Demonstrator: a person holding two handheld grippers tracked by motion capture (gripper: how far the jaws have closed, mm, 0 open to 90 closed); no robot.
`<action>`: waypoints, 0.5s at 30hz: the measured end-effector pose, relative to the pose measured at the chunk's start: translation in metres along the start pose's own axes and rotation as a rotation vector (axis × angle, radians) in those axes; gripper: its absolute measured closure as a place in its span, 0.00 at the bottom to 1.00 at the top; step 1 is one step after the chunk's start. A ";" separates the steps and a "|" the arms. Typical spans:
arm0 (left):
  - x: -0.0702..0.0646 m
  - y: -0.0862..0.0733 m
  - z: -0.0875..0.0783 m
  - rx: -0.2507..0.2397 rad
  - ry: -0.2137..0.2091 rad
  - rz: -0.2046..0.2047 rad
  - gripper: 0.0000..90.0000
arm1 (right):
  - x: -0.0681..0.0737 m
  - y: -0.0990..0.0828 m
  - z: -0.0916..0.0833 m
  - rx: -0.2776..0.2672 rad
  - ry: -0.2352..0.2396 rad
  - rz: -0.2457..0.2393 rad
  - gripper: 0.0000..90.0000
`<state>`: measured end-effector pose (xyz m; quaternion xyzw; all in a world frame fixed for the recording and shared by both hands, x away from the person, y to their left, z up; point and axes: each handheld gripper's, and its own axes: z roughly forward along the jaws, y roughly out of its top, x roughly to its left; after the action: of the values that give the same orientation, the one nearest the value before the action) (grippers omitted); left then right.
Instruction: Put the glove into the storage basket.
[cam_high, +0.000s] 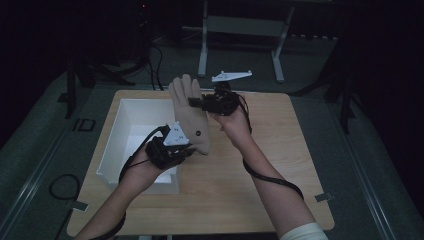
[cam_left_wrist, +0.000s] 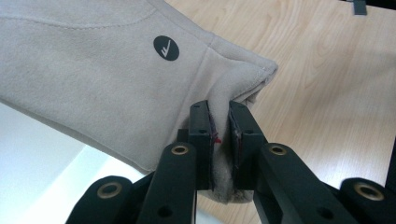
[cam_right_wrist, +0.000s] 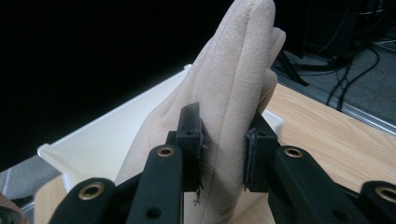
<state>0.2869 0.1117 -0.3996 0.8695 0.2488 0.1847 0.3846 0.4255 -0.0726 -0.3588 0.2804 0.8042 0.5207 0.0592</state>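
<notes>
A beige fleece glove (cam_high: 191, 114) with a round black logo patch hangs in the air over the wooden table (cam_high: 240, 185), held between both grippers. My left gripper (cam_high: 184, 151) is shut on the glove's cuff (cam_left_wrist: 233, 84); the cuff edge is pinched between its black pads (cam_left_wrist: 201, 140). My right gripper (cam_high: 196, 103) is shut on the glove's finger end (cam_right_wrist: 233, 107), with the thick fabric squeezed between its pads (cam_right_wrist: 256, 158). The glove's fingers point away from me, toward the far side of the table.
A white open box (cam_high: 116, 136) stands on the left part of the table, partly under the glove and my left hand. Beyond the table are a grey floor, cables (cam_high: 156, 65) and a metal table frame (cam_high: 240, 30). Bare wood lies to the right.
</notes>
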 end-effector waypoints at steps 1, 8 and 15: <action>0.002 -0.002 -0.003 0.000 0.002 -0.002 0.91 | 0.002 0.002 0.003 0.000 0.006 0.001 0.81; 0.011 -0.014 -0.017 0.003 0.029 -0.022 0.91 | 0.016 0.013 0.022 0.006 0.022 -0.024 0.81; 0.021 -0.031 -0.029 0.020 0.046 -0.041 0.91 | 0.027 0.018 0.042 0.018 0.039 -0.030 0.81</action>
<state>0.2805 0.1584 -0.4022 0.8636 0.2773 0.1940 0.3737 0.4260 -0.0194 -0.3569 0.2588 0.8139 0.5178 0.0487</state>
